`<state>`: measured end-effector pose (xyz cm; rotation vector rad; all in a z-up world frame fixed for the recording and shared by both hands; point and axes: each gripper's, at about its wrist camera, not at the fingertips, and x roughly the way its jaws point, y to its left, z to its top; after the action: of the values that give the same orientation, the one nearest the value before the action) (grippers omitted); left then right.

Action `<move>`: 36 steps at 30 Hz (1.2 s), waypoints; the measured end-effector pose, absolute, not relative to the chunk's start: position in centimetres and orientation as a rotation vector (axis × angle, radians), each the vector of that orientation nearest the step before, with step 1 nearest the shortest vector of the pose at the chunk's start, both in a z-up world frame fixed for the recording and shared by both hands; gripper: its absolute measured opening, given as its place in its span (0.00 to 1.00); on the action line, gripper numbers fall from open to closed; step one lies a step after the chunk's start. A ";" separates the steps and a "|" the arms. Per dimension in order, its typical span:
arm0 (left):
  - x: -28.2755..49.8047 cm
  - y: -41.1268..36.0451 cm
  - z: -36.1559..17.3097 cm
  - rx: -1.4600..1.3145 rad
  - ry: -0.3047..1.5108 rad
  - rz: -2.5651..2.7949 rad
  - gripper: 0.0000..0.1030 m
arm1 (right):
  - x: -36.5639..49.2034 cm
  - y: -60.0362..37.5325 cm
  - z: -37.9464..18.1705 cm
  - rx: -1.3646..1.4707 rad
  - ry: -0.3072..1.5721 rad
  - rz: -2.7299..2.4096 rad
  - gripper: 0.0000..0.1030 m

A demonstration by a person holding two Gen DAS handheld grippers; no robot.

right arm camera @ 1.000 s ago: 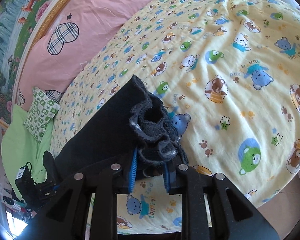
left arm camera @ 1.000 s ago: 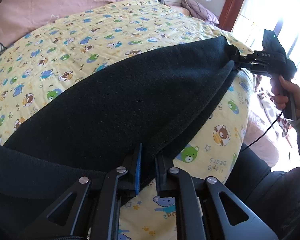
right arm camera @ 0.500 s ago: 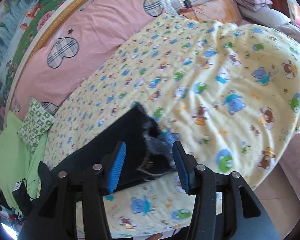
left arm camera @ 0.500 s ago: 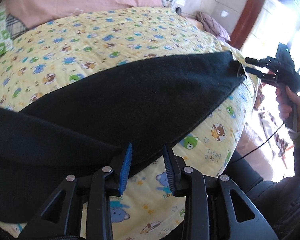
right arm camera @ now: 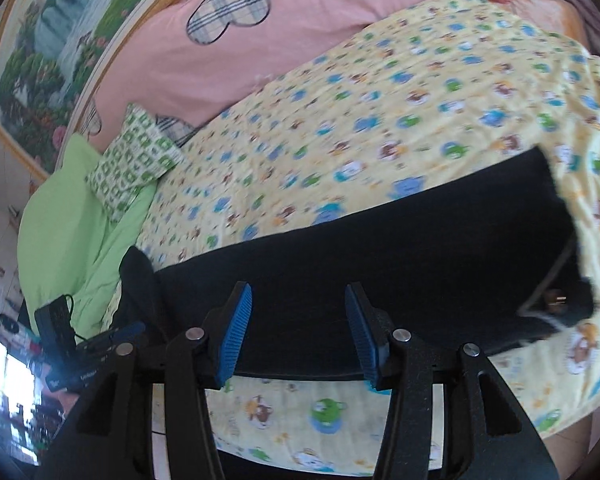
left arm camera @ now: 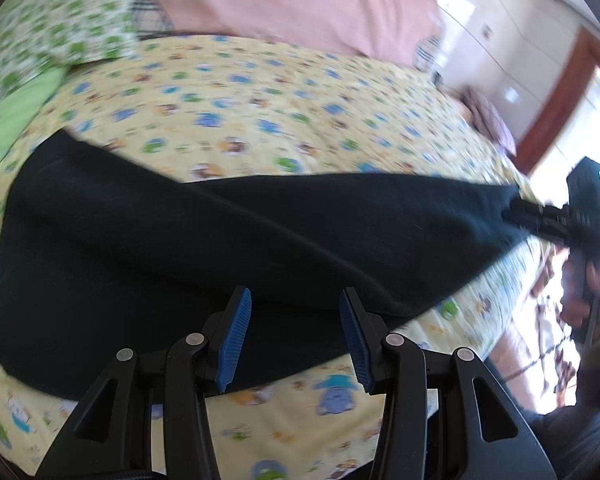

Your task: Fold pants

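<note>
We saw the pants (left arm camera: pixel 228 240) lying flat along the near edge of the quilt (left arm camera: pixel 260 112), end to end across the bed. Behind the quilt lay a big pillow (right arm camera: pixel 292 36), with a small cushion (right arm camera: pixel 134 160) left of it, seemingly resting on a folded blanket (right arm camera: pixel 64 220).
</note>
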<state>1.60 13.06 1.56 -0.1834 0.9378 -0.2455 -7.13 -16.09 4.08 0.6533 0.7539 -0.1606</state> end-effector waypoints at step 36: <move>15.8 35.0 1.0 -0.399 1.117 -0.200 0.73 | 10.1 -1.0 -1.9 0.514 1.080 0.341 0.60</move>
<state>15.84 34.99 1.00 -0.3994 1.1174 -0.1995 10.10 -0.98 -1.88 0.5139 1.0805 0.3415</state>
